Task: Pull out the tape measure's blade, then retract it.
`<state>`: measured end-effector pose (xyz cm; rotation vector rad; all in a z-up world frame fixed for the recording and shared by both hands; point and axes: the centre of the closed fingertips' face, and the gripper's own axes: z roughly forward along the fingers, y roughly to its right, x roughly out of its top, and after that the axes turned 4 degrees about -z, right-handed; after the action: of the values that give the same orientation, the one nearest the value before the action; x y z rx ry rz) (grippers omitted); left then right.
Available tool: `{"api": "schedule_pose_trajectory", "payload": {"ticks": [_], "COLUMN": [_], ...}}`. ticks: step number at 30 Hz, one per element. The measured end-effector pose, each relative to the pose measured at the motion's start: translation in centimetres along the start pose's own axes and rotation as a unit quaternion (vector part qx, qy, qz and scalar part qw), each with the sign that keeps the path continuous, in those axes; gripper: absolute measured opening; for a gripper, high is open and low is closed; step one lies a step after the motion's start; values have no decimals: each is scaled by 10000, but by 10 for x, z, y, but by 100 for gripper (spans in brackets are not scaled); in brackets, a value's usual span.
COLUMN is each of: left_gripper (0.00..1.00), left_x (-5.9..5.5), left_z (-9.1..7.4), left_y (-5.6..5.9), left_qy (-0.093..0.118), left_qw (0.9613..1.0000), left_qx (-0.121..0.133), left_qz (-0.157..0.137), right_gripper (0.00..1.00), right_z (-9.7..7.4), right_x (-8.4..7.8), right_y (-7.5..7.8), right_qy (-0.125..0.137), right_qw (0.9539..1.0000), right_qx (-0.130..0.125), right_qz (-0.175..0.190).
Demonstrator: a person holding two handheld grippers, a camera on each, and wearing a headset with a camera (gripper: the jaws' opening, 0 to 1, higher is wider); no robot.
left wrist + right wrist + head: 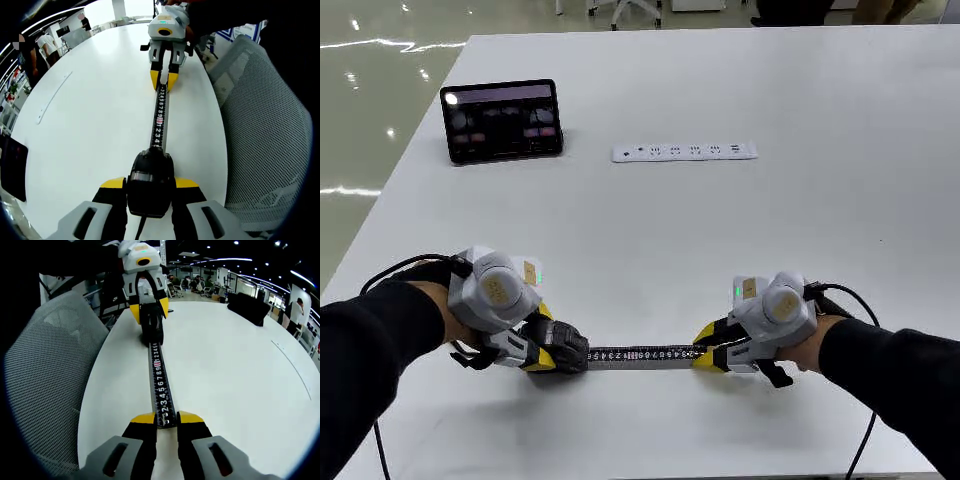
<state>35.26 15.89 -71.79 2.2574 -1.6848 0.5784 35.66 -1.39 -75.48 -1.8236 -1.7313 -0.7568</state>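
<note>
Head view is taking in the white table (740, 90), which is carrying everything; beside it, in the left gripper view, a grey mesh chair (270, 130) is standing. Far up the table a dark tablet (502, 120) is sitting propped up and a white power strip (685, 152) is lying flat, both well apart from the work. Near the person's edge the left gripper (548, 342) is clamping the tape measure's black case (570, 350) by its flanks, and the case is resting on the tabletop. From its mouth the blade (645, 354) is running flat along the surface to the right gripper (706, 350), whose jaws are pinching together on the blade's tip. I am judging the case to be compact, hard and fairly weighty, so its flanks are the place to be holding it. The blade is looking thin, stiff along its run yet ready to kink, and probably spring-loaded, so it is wanting a firm hold right at the tip and a guided return.
</note>
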Motion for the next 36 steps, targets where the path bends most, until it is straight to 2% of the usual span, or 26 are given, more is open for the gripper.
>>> {"api": "schedule_pose_trajectory", "payload": {"ticks": [36], "left_gripper": [30], "left_x": [0], "left_z": [0], "left_y": [1], "left_qy": [17], "left_qw": [10000], "left_qx": [43], "left_qz": [-11], "right_gripper": [10], "right_z": [-22], "right_x": [-22], "right_y": [3], "right_qy": [-108], "right_qw": [9999], "right_qx": [-84], "right_qz": [47]}}
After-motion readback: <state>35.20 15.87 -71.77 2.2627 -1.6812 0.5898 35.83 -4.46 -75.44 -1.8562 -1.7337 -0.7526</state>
